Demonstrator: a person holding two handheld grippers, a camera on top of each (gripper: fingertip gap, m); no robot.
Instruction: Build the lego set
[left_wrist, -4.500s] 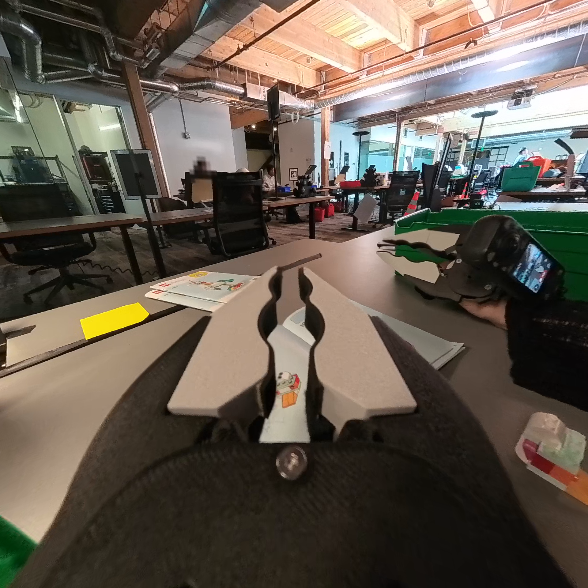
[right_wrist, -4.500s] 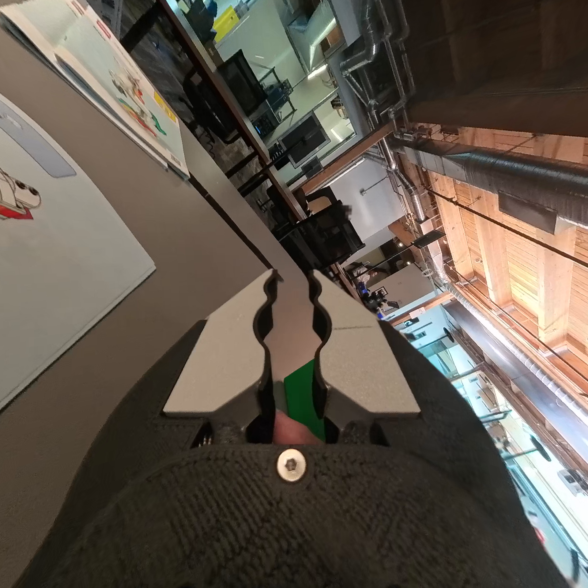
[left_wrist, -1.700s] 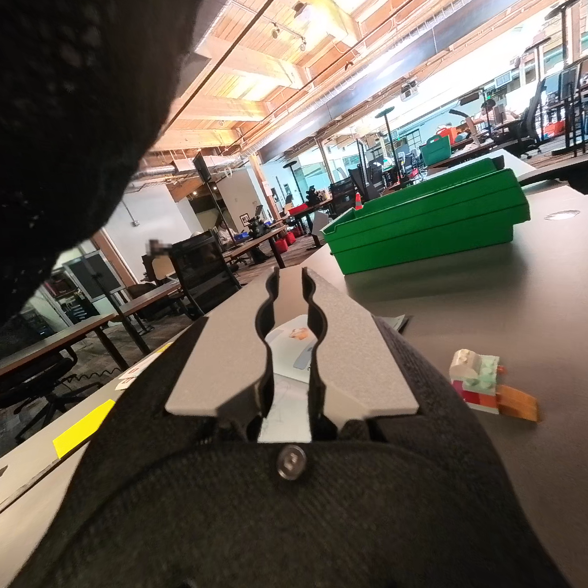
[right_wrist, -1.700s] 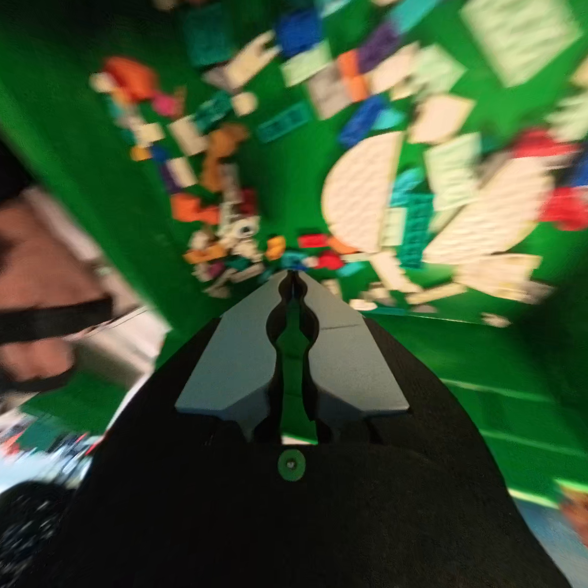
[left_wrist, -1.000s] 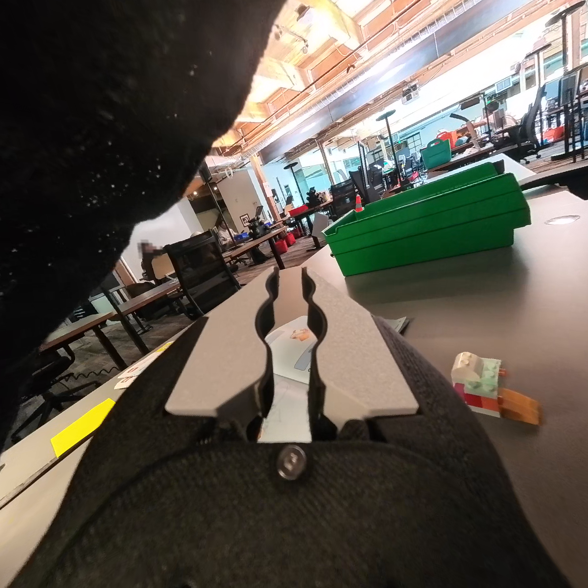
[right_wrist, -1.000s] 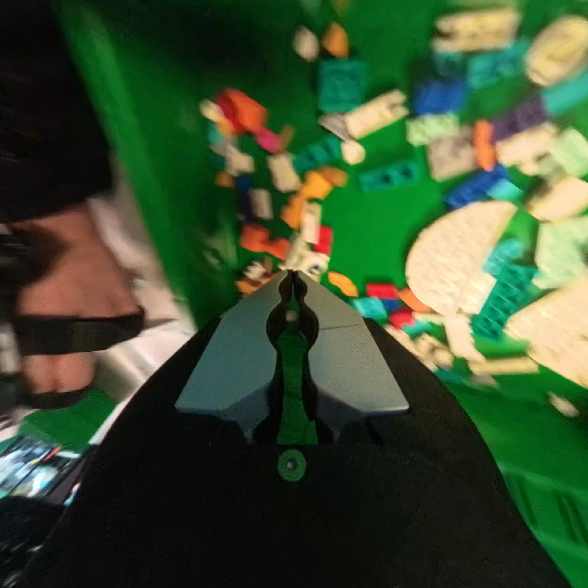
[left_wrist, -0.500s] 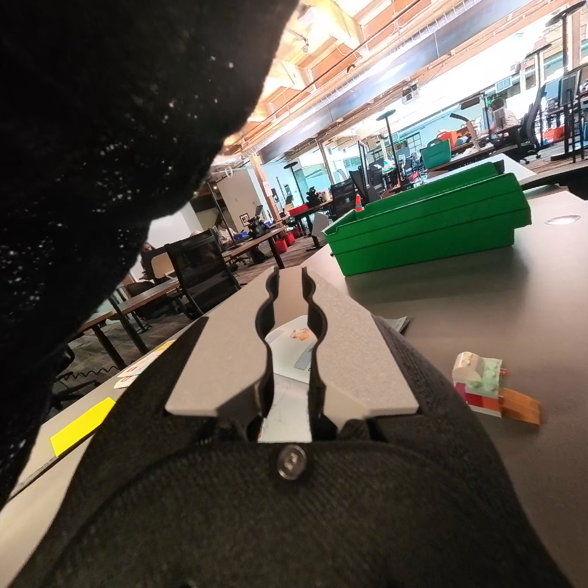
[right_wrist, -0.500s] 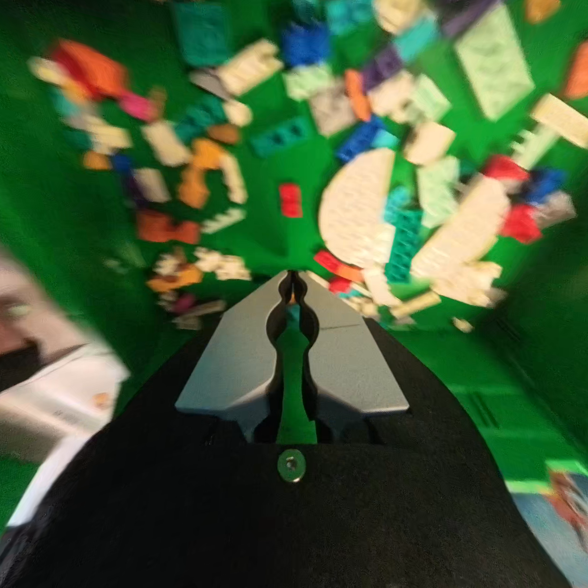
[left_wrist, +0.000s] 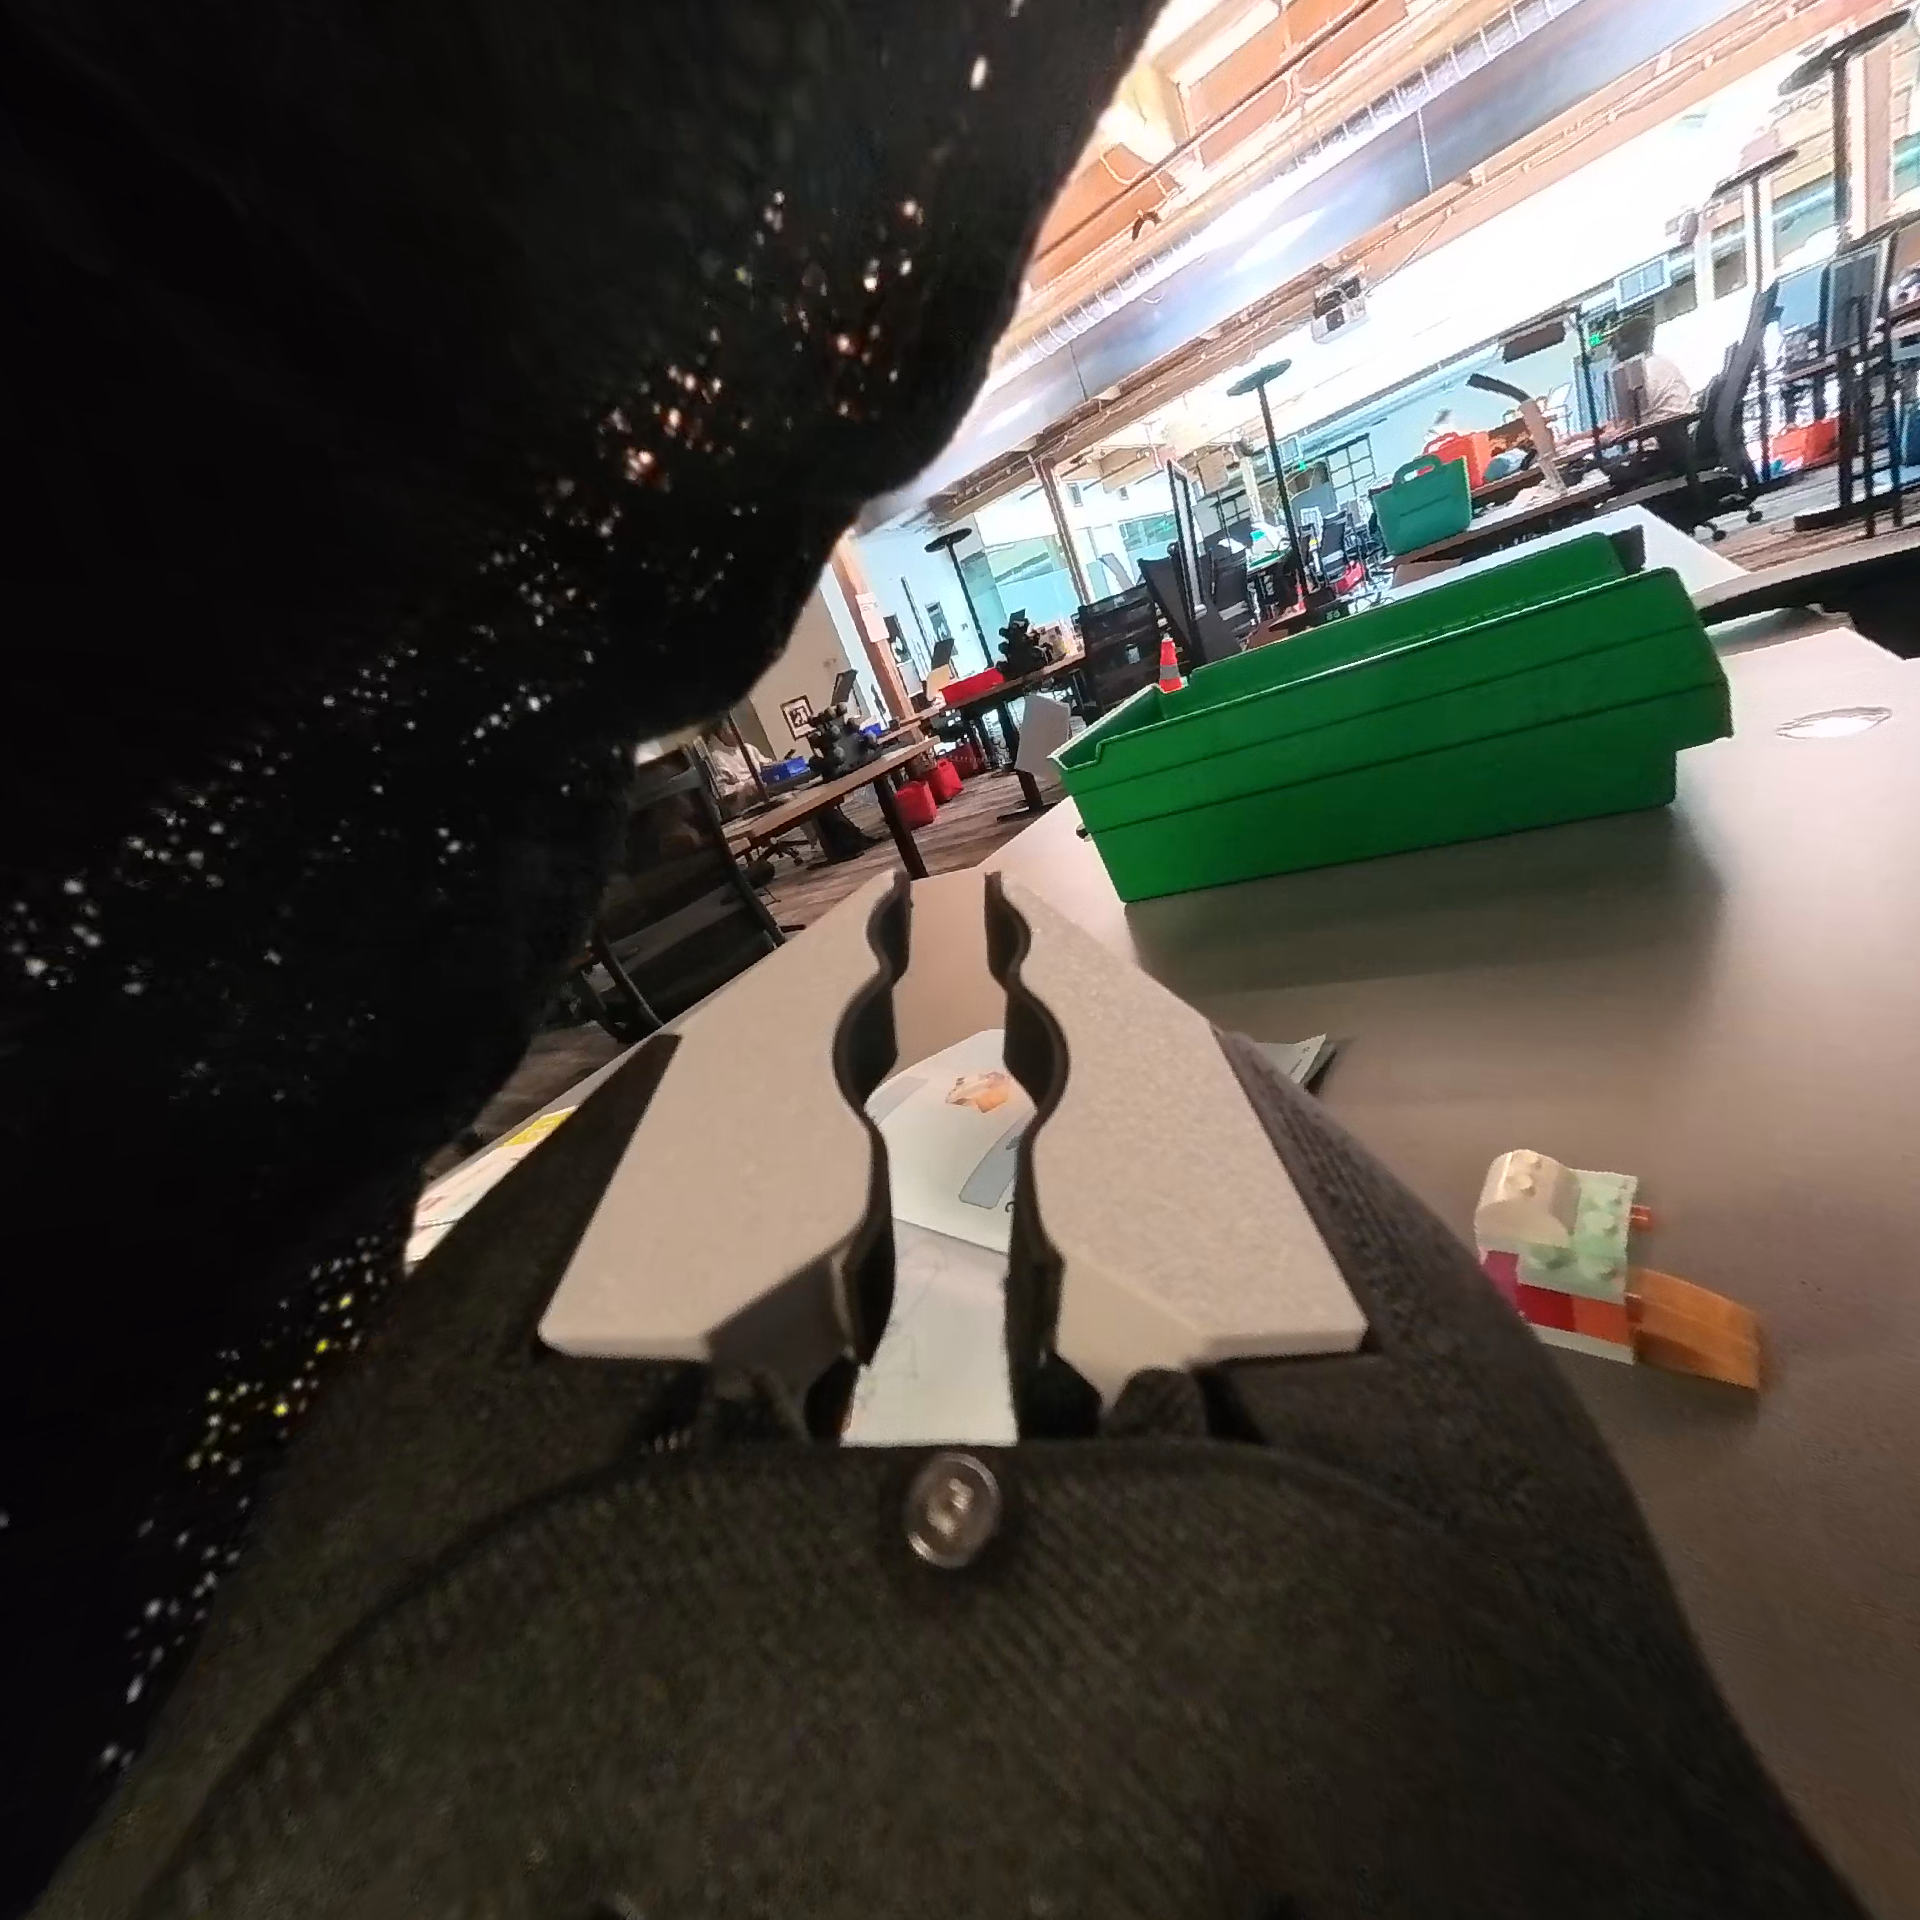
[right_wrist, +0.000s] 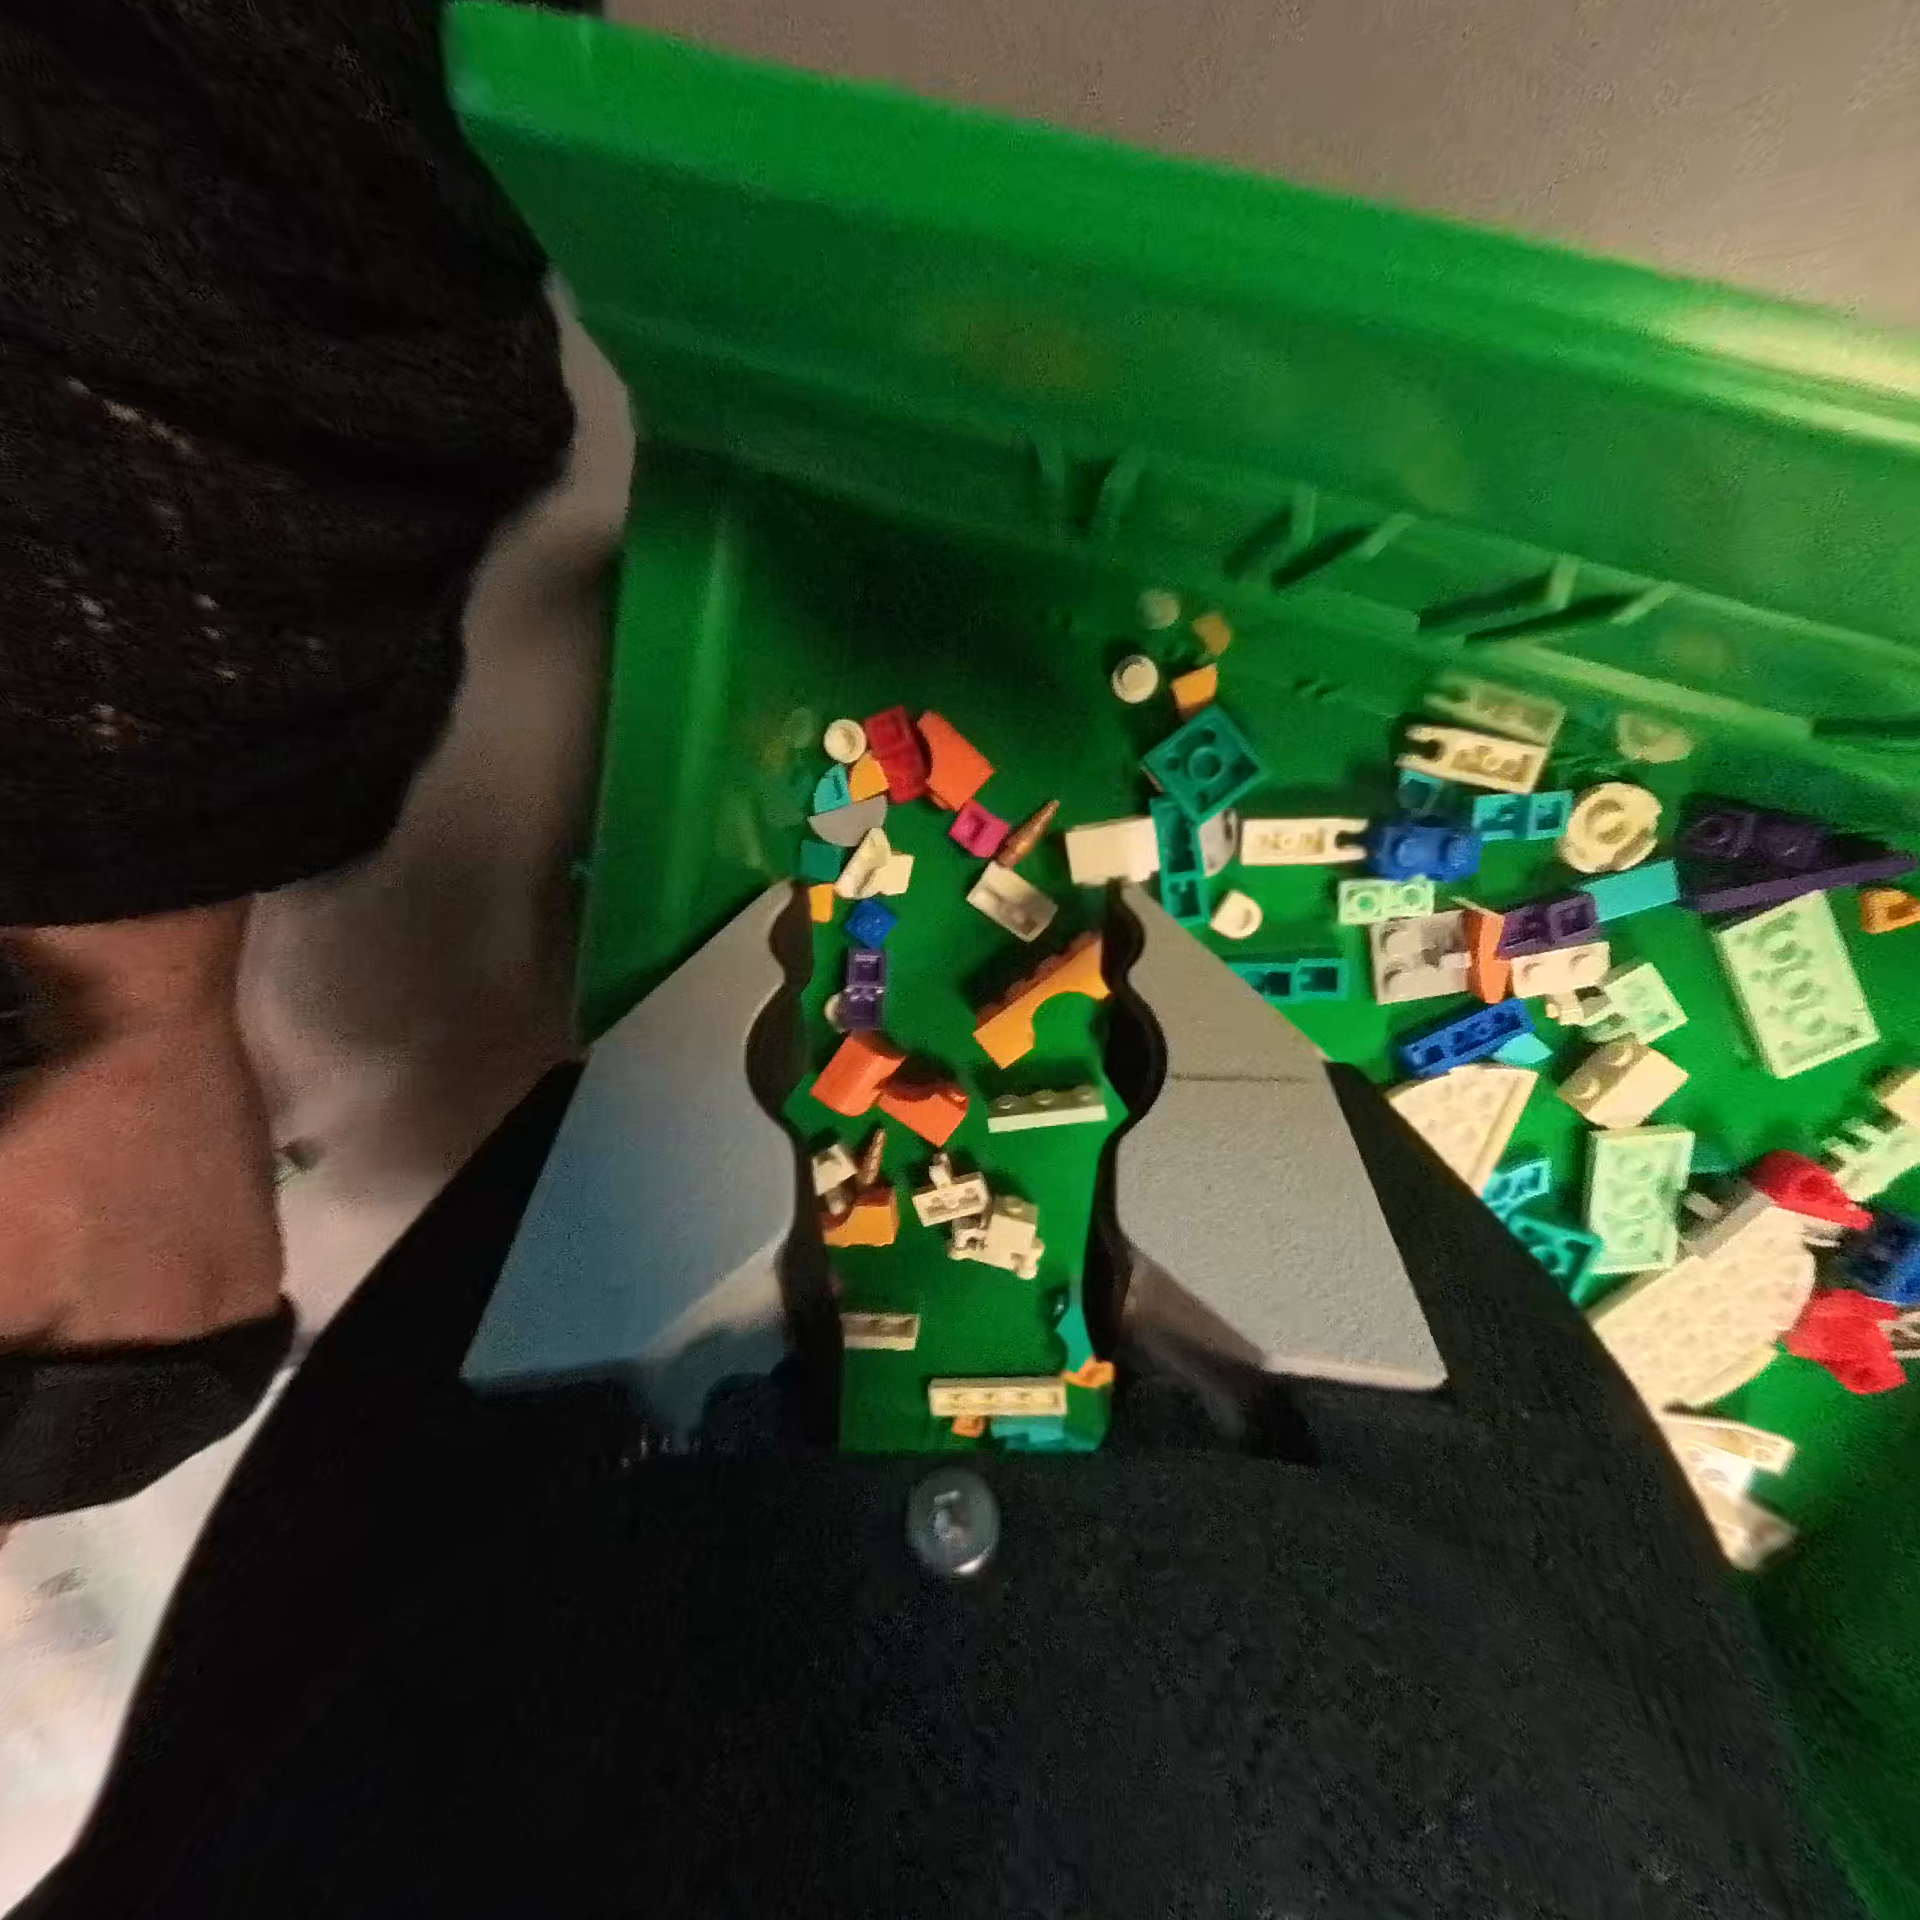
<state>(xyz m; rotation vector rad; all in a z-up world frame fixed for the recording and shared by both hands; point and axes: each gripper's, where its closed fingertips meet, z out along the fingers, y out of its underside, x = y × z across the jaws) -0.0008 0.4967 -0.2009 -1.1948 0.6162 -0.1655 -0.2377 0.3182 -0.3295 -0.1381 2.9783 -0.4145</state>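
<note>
My left gripper (left_wrist: 948, 883) rests low over the grey table (left_wrist: 1558, 987), its jaws a narrow gap apart and empty. A small part-built lego model (left_wrist: 1590, 1288) in white, mint, red and orange lies on the table to its right. An instruction booklet (left_wrist: 966, 1153) lies under the fingers. My right gripper (right_wrist: 958, 894) is open wide and empty, pointing down into the green bin (right_wrist: 1039, 312) of loose bricks. An orange arch brick (right_wrist: 1039, 1003) and an orange-red brick (right_wrist: 883, 1081) show between its fingers.
The green bin (left_wrist: 1403, 769) stands at the far right of the table in the left wrist view. A black sleeve (left_wrist: 416, 520) fills that view's left side. A sleeve (right_wrist: 208, 416) and a hand (right_wrist: 114, 1122) with a black strap sit left of the bin. The tips of one gripper are about 30 cm away from the tips of the other.
My right gripper has gone from shut to wide open over the bin, and its view has shifted left. The black sleeve covers more of the left wrist view. My left gripper has stayed still.
</note>
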